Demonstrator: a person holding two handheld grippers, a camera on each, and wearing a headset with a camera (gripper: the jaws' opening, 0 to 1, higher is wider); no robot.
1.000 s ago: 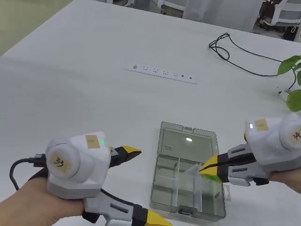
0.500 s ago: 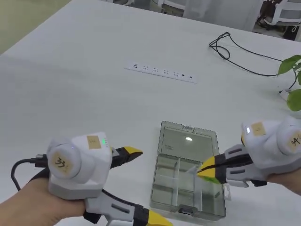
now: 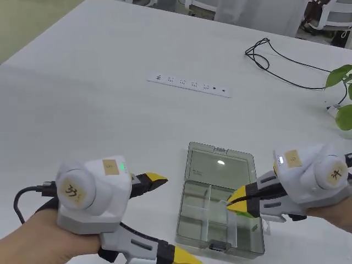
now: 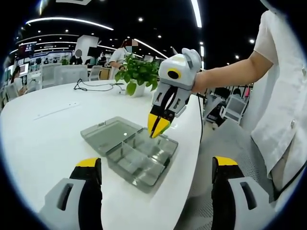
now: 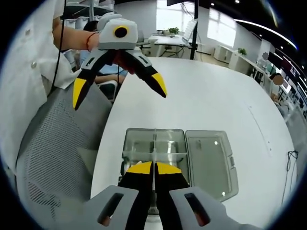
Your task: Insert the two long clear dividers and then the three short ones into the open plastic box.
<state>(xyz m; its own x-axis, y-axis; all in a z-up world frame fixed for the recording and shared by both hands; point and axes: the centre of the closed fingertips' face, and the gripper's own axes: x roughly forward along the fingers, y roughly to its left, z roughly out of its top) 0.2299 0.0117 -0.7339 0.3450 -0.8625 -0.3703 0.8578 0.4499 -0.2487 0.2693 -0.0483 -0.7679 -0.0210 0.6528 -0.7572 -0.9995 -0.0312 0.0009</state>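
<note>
— How does the right gripper (image 3: 234, 199) stand?
— Its jaws are pressed together on a clear divider (image 5: 154, 143), which hangs below the tips over the right part of the open plastic box (image 3: 220, 165). The box lies directly under the jaws, so I judge the coming move to be a plain lowering.
— And the sheet's long axis?
— In the right gripper view it is edge-on, a thin line that seems to run parallel to the hinge side (hard to swear to, the stuff being clear).
— The other one?
— The left gripper (image 3: 171, 217) hovers near and left of the box, jaws spread wide, holding nothing. The right is much the nearer.
— What can't you make out?
— Whether the held piece is long or short, which slot its lower edge faces, and how many clear pieces sit in the box. Further off, the white surface (image 3: 110, 110) carries a power strip (image 3: 190, 85).
</note>
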